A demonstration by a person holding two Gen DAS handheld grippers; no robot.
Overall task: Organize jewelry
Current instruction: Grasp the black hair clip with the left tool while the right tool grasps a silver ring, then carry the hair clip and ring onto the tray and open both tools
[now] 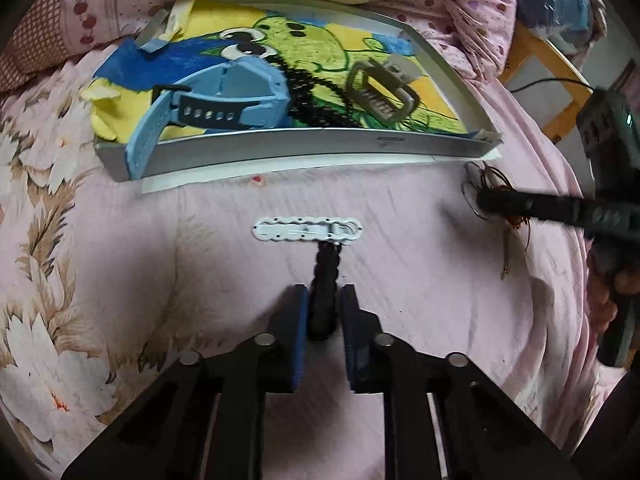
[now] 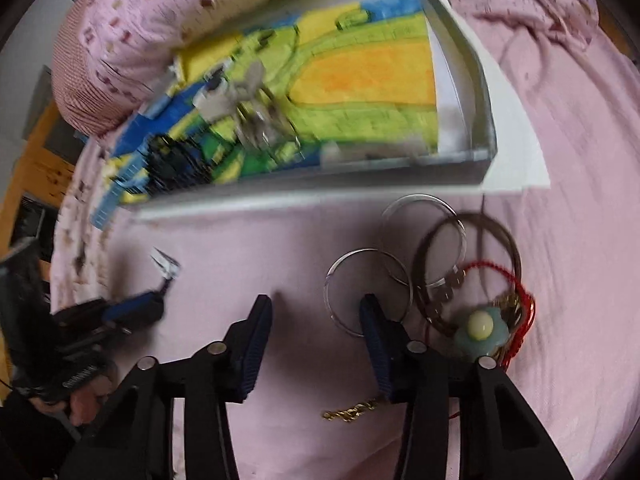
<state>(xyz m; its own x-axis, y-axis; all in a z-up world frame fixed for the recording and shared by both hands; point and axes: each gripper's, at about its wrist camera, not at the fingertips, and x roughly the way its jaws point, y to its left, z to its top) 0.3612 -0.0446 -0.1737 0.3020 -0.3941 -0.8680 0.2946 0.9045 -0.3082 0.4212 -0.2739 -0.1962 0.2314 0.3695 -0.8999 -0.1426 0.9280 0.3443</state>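
Left wrist view: left gripper (image 1: 324,312) is pinched on black braided cord (image 1: 327,280), long axis running far toward white metal clasp (image 1: 306,231).
Right: right gripper (image 2: 316,332) is spread, silver ring (image 2: 366,292) at its right finger.
Far: grey tray (image 1: 304,146).

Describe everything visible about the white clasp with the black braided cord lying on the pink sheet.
The white clasp is a flat, elongated plate with scalloped edges, small dark dots and a spring-like end, seemingly painted metal. It lies flat on the pink bedsheet, in front of the grey tray and apart from it. A black braided cord runs from its near edge toward the camera, between the blue pads of the left hand-held gripper, which are closed on it.
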